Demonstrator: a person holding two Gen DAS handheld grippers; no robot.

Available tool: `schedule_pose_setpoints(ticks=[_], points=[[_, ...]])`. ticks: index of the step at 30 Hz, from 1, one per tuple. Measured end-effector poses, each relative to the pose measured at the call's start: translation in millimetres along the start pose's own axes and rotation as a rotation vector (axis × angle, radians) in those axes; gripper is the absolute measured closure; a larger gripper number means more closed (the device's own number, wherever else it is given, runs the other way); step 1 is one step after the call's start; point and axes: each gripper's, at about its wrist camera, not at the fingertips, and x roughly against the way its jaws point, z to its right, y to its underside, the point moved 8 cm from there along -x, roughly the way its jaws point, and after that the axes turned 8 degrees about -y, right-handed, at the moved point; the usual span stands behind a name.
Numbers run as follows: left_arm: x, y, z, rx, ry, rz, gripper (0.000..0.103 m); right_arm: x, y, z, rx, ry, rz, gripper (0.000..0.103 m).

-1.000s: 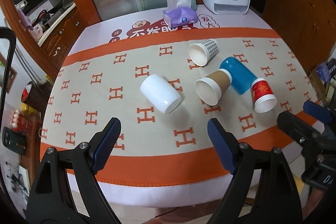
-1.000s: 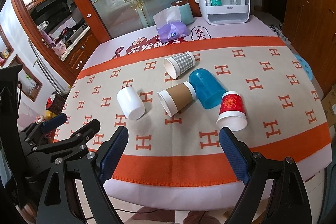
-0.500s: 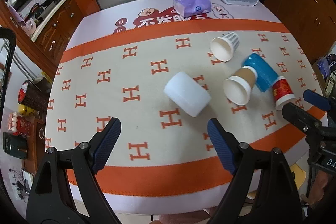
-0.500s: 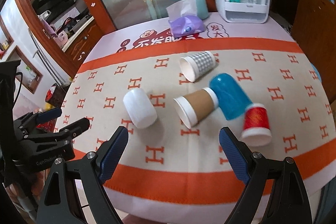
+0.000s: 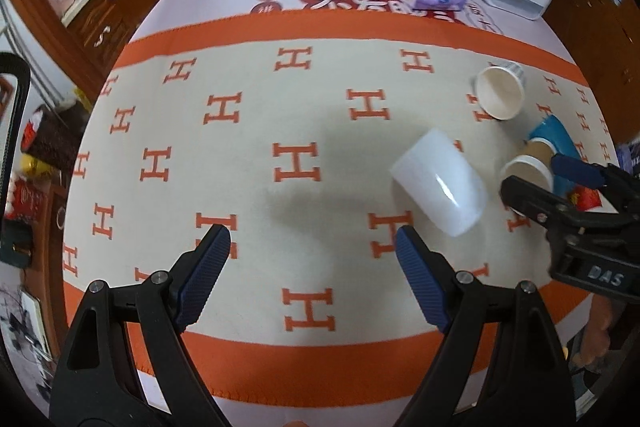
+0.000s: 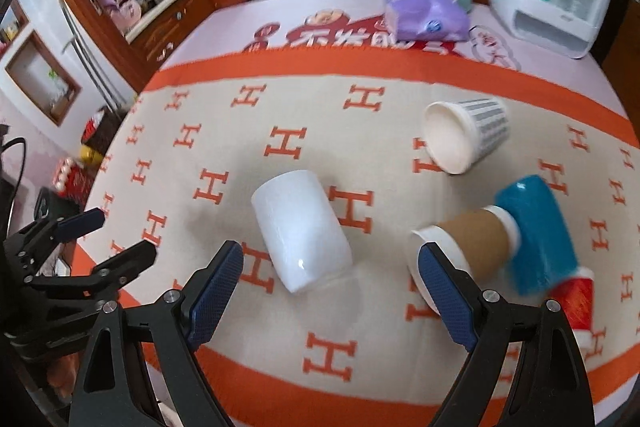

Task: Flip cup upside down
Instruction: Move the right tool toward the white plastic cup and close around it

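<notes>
Both my left gripper and right gripper hung spread wide, holding nothing. Between the right's fingers, the white cup lay on its side on the orange-patterned cloth, beside a brown paper cup.

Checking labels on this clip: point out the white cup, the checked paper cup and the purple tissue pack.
white cup (image 6: pixel 302 227), right wrist view, on its side wall.
checked paper cup (image 6: pixel 490 127), right wrist view, on its patterned wall.
purple tissue pack (image 6: pixel 428 17), right wrist view, on its top face.

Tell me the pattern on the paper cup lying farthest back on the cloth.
The paper cup has grey-and-white stripes or checks outside; clearest in the right wrist view.
</notes>
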Motion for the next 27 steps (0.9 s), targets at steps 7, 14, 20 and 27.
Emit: schedule_pose_setpoints(ticks=[7,14,20,27], points=[[-27,-2,-19,0.029,0.006,-0.021,0.020,-63,-11,-6,0.087,0.013,-0.108,0.013],[-46,-7,-30,0.053,0.000,-0.040,0.020,-100,-7,-8,0.132,0.020,-0.184,0.013],[-56,-2,-30,0.045,0.002,-0.064,0.020,-116,-5,-9,0.145,-0.008,-0.215,0.024],[-54,8,-26,0.040,0.004,-0.073,0.020,-114,2,-25,0.271,-0.006,-0.220,0.036]])
